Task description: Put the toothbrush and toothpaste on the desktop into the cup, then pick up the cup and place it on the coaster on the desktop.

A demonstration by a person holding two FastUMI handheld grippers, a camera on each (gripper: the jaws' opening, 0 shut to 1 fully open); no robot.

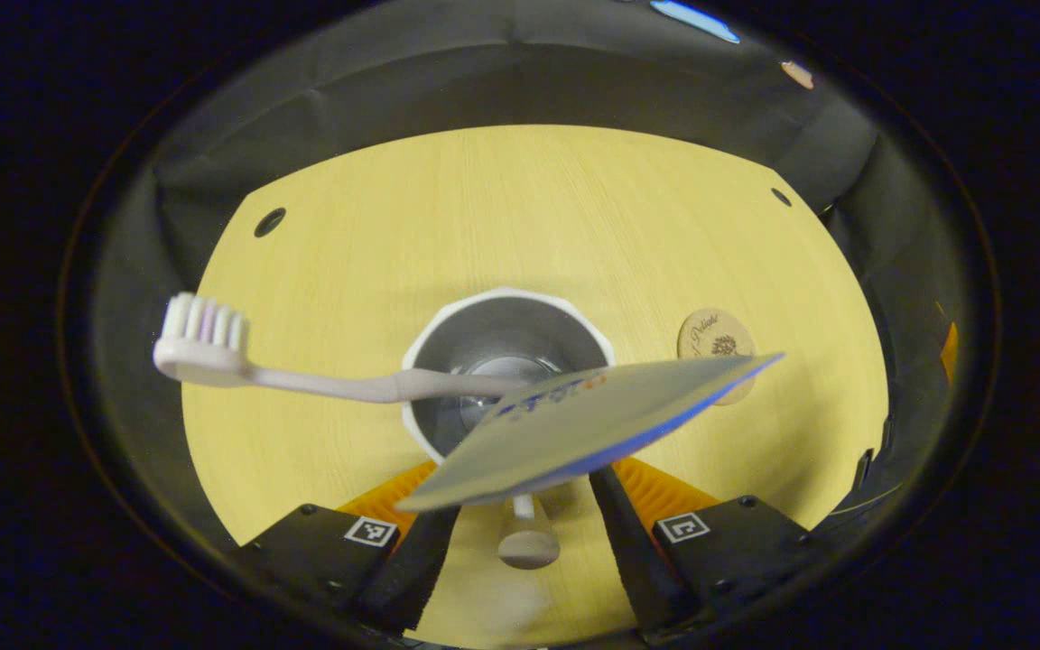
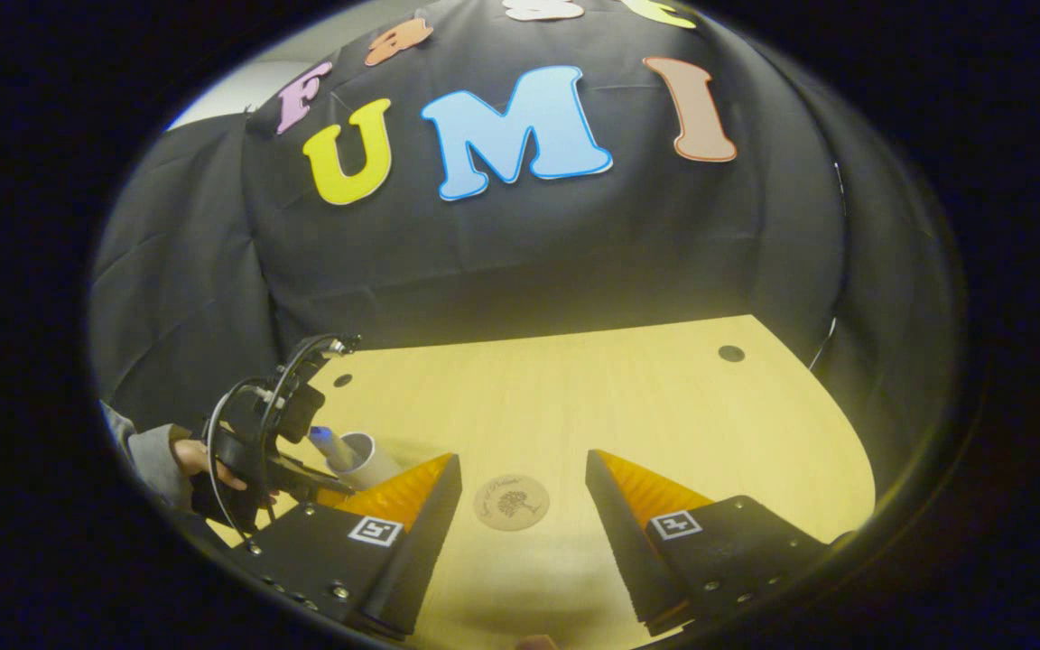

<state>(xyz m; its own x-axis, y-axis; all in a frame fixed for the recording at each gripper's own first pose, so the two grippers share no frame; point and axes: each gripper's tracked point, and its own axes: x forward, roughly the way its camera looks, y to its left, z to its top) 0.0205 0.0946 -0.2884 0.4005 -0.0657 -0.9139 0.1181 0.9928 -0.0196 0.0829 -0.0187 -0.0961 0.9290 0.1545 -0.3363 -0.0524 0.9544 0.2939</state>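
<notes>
The toothpaste (image 1: 574,420) is hanging over the cup (image 1: 506,366), dead centre of the left gripper view, a flat tube slanting from lower left up to the right, its near end sitting between the left gripper (image 1: 524,533) fingers. Those fingers are standing well apart around it, and I cannot tell whether either is actually pressing on the tube, so that grip is a question mark. Its cap end looks to be dipping toward the cup mouth, though how deep it is going I cannot say.

The toothbrush (image 1: 303,366) is already in the cup, handle down, head sticking out toward the left of the frame.

The coaster (image 1: 717,341) is lying just right of the cup, partly behind the tube's far corner.

Over in the right gripper view, the right gripper (image 2: 520,506) is hovering with its jaws wide apart and nothing between them, the coaster on the desk (image 2: 628,397) showing in the gap. At lower left a hand (image 2: 199,465) is holding the other gripper over the cup.

What worries me: the tube is lying nearly flat across the rim. If it is let go like this, it could tip out onto the desk, or lever against the toothbrush and rock the cup.
</notes>
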